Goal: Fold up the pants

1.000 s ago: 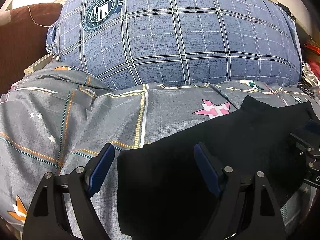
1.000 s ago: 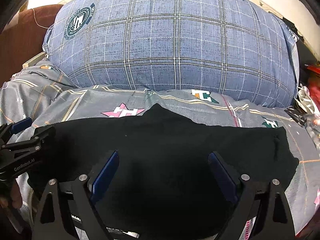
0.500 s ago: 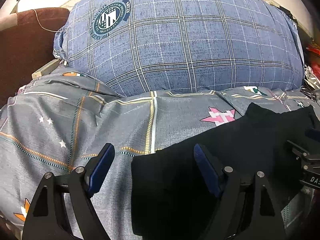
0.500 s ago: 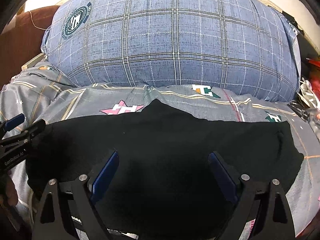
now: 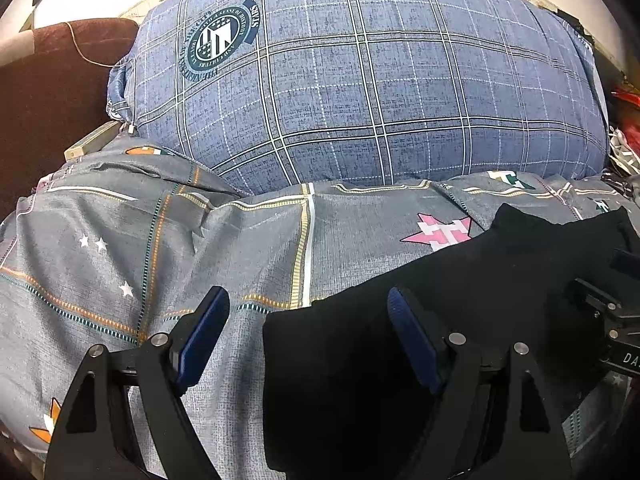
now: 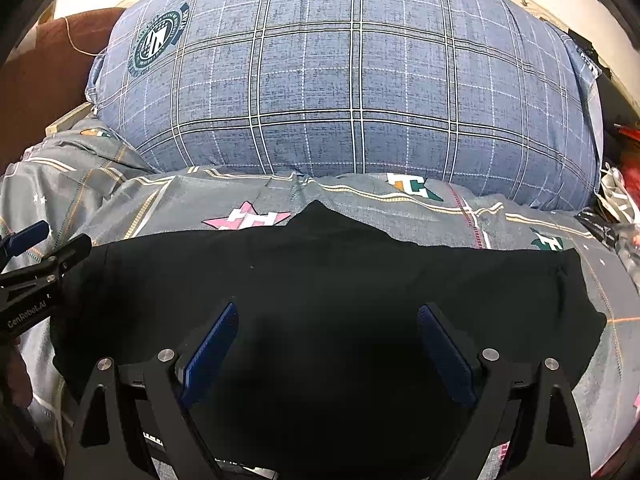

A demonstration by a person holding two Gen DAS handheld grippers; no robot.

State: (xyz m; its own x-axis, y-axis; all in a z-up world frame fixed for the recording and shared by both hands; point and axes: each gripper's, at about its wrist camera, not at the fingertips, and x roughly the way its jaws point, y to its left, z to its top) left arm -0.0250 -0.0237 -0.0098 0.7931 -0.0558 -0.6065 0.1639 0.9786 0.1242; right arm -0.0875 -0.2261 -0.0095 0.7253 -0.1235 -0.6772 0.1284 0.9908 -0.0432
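The black pants [image 6: 328, 280] lie flat and wide on the grey patterned bedsheet [image 6: 120, 196]. My right gripper [image 6: 326, 324] is open and empty, hovering over the middle of the pants. My left gripper [image 5: 306, 320] is open and empty, straddling the pants' left edge [image 5: 360, 360], with its left finger over bare sheet [image 5: 160, 248]. The right gripper shows at the right edge of the left wrist view [image 5: 600, 308]; the left gripper shows at the left edge of the right wrist view [image 6: 36, 276].
A big blue plaid pillow [image 6: 344, 88] lies behind the pants. A brown headboard or cushion [image 5: 48, 92] stands at the far left. Cluttered red and white items [image 6: 624, 184] sit at the right edge.
The left gripper has shifted left, so the pants' edge now sits further right between its fingers. The right gripper has hardly moved. Both stay open.
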